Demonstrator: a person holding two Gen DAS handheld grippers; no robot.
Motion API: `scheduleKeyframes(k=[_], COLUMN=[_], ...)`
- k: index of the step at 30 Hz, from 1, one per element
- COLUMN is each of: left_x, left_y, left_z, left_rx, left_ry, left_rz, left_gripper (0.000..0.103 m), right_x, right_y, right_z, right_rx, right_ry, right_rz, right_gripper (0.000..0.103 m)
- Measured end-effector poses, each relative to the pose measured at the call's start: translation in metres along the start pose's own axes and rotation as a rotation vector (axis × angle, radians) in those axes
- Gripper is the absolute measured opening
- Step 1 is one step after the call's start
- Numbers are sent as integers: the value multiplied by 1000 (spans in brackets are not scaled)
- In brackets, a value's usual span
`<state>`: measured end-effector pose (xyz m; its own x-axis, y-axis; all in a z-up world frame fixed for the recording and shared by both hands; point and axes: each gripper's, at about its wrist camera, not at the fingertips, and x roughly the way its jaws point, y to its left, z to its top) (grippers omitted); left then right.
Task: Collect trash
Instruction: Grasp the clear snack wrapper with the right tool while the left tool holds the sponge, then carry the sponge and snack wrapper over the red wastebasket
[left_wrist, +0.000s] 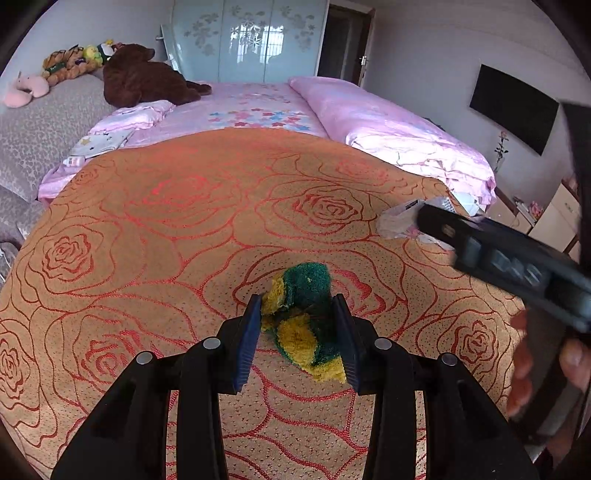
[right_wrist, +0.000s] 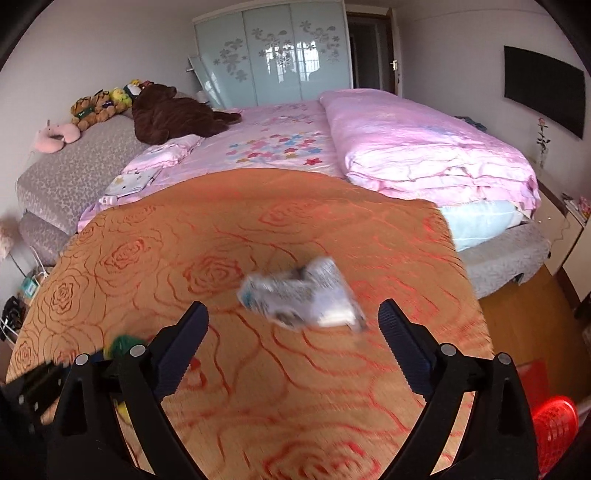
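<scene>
Crumpled wrapper lies just ahead of the wide-spread right gripper, long axis crosswise; left gripper pinches the sponge.

Bright daylight; glare on wardrobe doors; fisheye bending, dark corners; right view motion-blurred.

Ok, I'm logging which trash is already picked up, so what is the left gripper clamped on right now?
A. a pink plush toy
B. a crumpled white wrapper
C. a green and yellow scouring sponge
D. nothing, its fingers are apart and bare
C: in the left wrist view the left gripper has its blue pads pressed on either side of the green and yellow sponge, above the orange rose-patterned cloth.
</scene>
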<state>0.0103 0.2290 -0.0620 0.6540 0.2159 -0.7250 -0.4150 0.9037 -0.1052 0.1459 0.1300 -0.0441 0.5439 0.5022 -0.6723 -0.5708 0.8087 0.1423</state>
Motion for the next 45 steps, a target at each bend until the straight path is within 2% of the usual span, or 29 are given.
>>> scheduleKeyframes(k=[10,12,14,16,23,32,45], left_x=[0,0,0,0,0,-2,-16], left_y=[-1,-1,-1,-1,-5,-6,-24], left_z=[-1,-1,-1,-2,0,2,4], left_rx=[-2,-2,-2,3,9,11,49], left_ry=[0,0,0,0,-1,-5,-31], left_rz=[-5,-4,-3,0,8,4,-12], left_gripper=[37,37,37,37,37,37,37], right_x=[42,43,44,44,30,-5,-54], right_y=[10,9,10,9,9,-1,-34], right_z=[14,12,10,10,4,-14,-46], right_rx=[-9,-14,-23,-26,-48,-4,64], right_ry=[72,74,80,82,72,29,-16], right_rz=[-41,-48,-54,-52,-23,22,-3], right_gripper=[90,87,77,74,63,61,61])
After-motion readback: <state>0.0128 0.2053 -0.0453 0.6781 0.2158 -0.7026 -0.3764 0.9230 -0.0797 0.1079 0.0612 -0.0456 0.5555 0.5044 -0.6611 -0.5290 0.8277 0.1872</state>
